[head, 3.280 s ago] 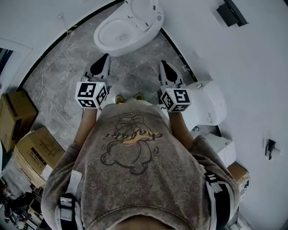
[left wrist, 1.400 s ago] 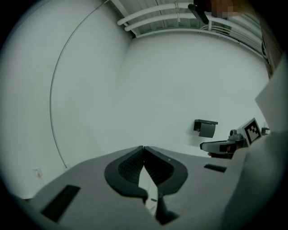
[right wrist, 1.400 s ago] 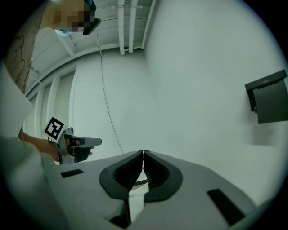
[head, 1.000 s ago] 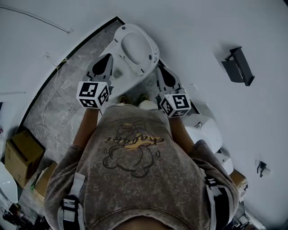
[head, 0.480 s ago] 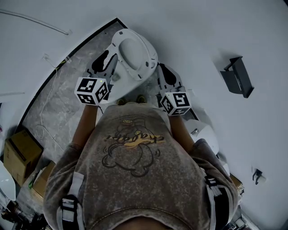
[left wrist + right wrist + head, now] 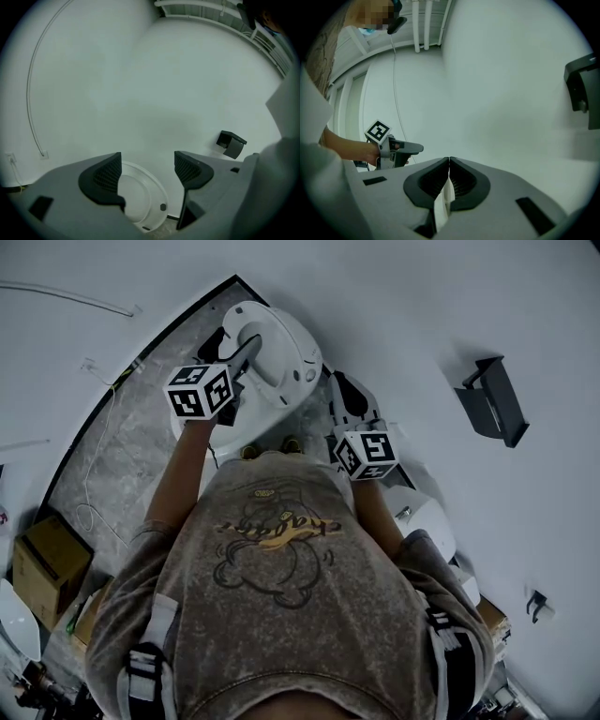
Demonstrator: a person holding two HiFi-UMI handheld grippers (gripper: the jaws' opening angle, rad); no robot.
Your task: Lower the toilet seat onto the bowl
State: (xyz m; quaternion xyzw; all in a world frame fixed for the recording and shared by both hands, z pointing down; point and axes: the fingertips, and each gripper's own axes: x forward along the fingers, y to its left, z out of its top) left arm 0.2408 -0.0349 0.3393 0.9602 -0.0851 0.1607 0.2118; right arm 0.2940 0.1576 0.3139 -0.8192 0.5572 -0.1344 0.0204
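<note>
Opening left gripper [image 6: 147, 160], toilet seat [image 6: 140, 199] ahead

One toilet [image 6: 298, 352] is counted, with one toilet seat [image 6: 154, 194]. Two grippers are counted: the left gripper [image 6: 147, 161], its jaws opening with nothing gripped between them, and the right gripper [image 6: 449, 161], its jaws closed together. Two marker cubes [image 6: 200, 390] are counted, the second cube [image 6: 367, 453] being on the right gripper. Three cardboard boxes are counted: one box [image 6: 42, 563] and another box [image 6: 89, 615] at the lower left, and a third box [image 6: 494, 613] partly shown at the lower right. One black wall-mounted holder [image 6: 492, 399] is counted.
</note>
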